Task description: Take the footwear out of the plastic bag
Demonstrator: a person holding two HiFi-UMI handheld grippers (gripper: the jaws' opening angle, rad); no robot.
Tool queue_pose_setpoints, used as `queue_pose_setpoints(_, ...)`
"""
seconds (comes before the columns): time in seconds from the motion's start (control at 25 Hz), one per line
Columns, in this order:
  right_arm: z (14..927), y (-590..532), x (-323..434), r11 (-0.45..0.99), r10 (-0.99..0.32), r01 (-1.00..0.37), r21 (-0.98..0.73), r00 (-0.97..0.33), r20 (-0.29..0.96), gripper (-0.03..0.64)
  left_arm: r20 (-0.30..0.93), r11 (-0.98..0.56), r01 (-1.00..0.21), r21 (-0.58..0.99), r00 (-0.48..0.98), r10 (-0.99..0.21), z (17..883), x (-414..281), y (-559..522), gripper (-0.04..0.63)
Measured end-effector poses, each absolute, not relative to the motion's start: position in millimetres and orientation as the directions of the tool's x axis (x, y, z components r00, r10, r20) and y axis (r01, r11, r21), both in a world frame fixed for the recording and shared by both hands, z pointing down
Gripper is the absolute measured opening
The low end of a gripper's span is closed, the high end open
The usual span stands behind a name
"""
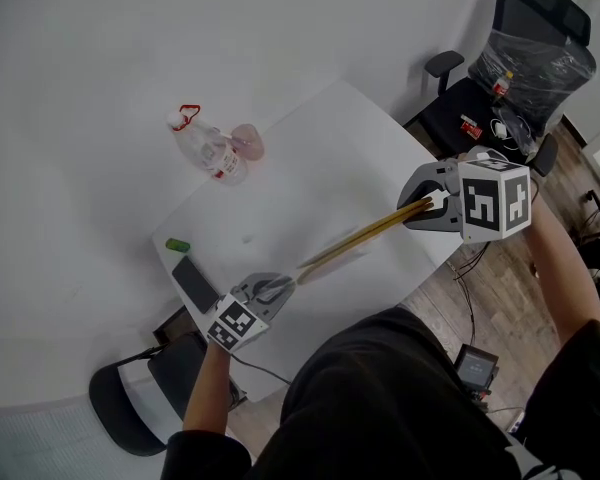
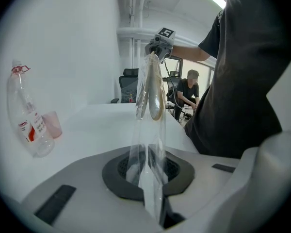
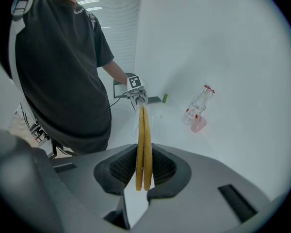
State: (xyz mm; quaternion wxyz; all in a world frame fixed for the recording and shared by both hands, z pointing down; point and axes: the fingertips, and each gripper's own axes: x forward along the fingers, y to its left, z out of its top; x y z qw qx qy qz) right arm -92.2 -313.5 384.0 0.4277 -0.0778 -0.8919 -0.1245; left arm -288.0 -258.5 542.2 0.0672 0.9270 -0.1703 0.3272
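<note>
A pair of flat yellow footwear [image 1: 365, 235] is stretched above the white table [image 1: 330, 158], held between my two grippers. My right gripper [image 1: 428, 206] is shut on one end of the yellow soles [image 3: 144, 140], which stand on edge between its pads. My left gripper [image 1: 280, 287] is shut on the end of the clear plastic bag [image 2: 148, 149]. The bag runs up to the footwear [image 2: 155, 98], which hangs inside its far part. Each gripper shows in the other's view: the right gripper [image 2: 157, 45] and the left gripper [image 3: 137, 93].
On the table stand a clear bottle [image 1: 208, 148] with a red cap ring and a pink cup [image 1: 248, 142]. A green eraser [image 1: 178, 244] and a dark phone [image 1: 195, 283] lie near its left edge. Black office chairs [image 1: 510, 68] stand beyond the table; a person sits in the background.
</note>
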Motion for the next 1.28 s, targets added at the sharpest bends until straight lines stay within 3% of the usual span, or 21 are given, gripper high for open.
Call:
queue_pose_setpoints(0.76, 368, -322, -74, 0.966, -0.009, 0.199, 0.168, -0.618, 0.786, 0.069, 0.623, -0.91, -0.412, 0.035, 0.721, -0.303, 550, -312, -261, 0.042)
queue_pose_setpoints(1.28, 346, -341, -37, 0.977, -0.122, 0.052, 0.205, -0.653, 0.748, 0.069, 0.596, -0.864, -0.494, 0.101, 0.725, -0.345, 549, -330, -265, 0.043)
